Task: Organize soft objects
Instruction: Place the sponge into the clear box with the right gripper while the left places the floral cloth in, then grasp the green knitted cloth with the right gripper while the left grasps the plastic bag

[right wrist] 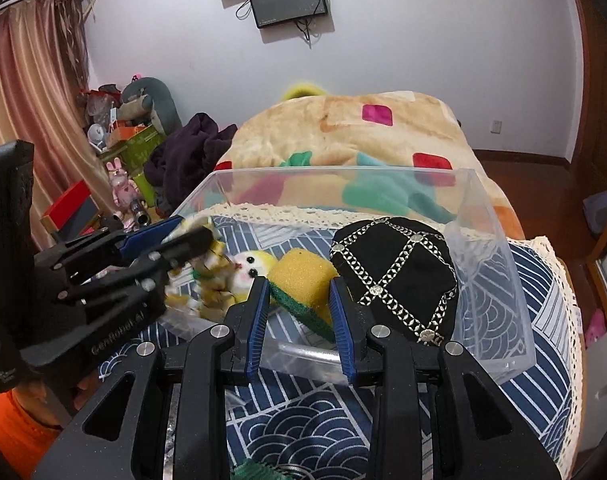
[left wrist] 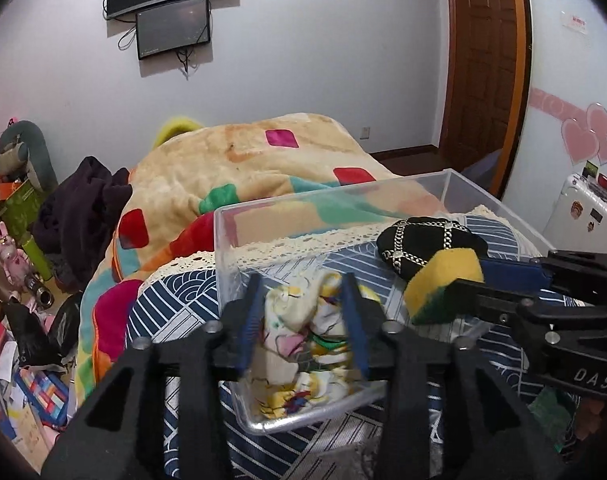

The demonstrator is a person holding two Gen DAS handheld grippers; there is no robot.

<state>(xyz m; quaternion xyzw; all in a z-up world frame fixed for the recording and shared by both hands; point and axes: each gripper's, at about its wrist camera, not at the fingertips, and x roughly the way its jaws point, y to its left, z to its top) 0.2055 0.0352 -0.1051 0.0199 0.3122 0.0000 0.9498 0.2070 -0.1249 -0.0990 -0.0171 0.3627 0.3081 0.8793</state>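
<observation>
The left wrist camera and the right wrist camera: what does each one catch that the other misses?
Only the left wrist view shows the wooden door and pink heart stickers. Only the right wrist view shows the striped curtain and the patterned cloth's cartoon face. Both show the clear plastic bin, black chain-patterned hat, and yellow-green sponge pinched in the right hand-held gripper, with the left hand-held gripper open around the cloth.
</observation>
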